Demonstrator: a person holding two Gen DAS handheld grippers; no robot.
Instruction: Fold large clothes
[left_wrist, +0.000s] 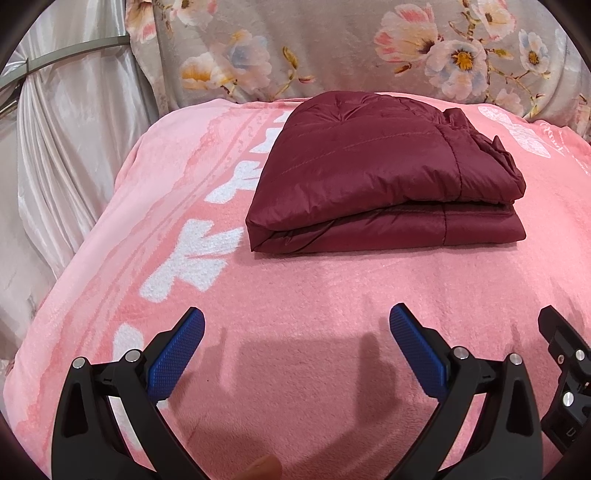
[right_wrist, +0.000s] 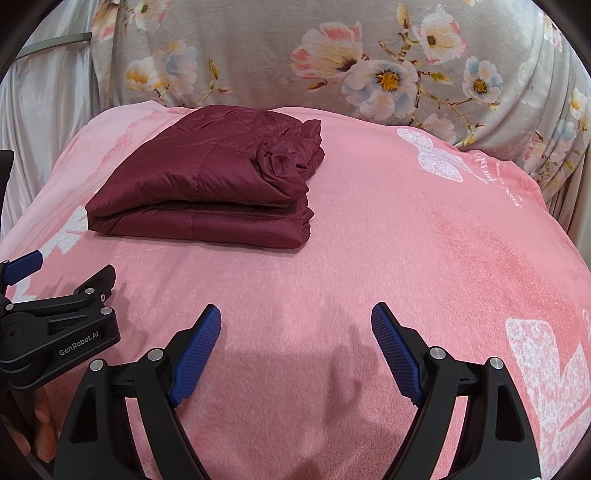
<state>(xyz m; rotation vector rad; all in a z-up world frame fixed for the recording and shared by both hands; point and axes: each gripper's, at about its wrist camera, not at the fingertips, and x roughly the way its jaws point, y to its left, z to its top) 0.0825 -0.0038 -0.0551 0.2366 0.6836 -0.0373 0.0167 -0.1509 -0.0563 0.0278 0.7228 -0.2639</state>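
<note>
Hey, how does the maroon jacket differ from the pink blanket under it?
The maroon jacket is dark, smooth and quilted; the pink blanket is pale and fuzzy with white prints. The jacket is folded into a compact stack; the blanket lies spread flat and covers far more area. Neither is touched by a gripper.

only one readable label tbh
"GenRobot.AI", white on the black left gripper (right_wrist: 22, 280) body, left of the right jaws; pink blanket (right_wrist: 369, 258) script unreadable.

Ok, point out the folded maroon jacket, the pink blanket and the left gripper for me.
folded maroon jacket (left_wrist: 369, 166), left wrist view, quilted top layer.
pink blanket (right_wrist: 406, 258), right wrist view, bare stretch right of the jacket.
left gripper (left_wrist: 297, 350), left wrist view, midway between fingertips.
</note>
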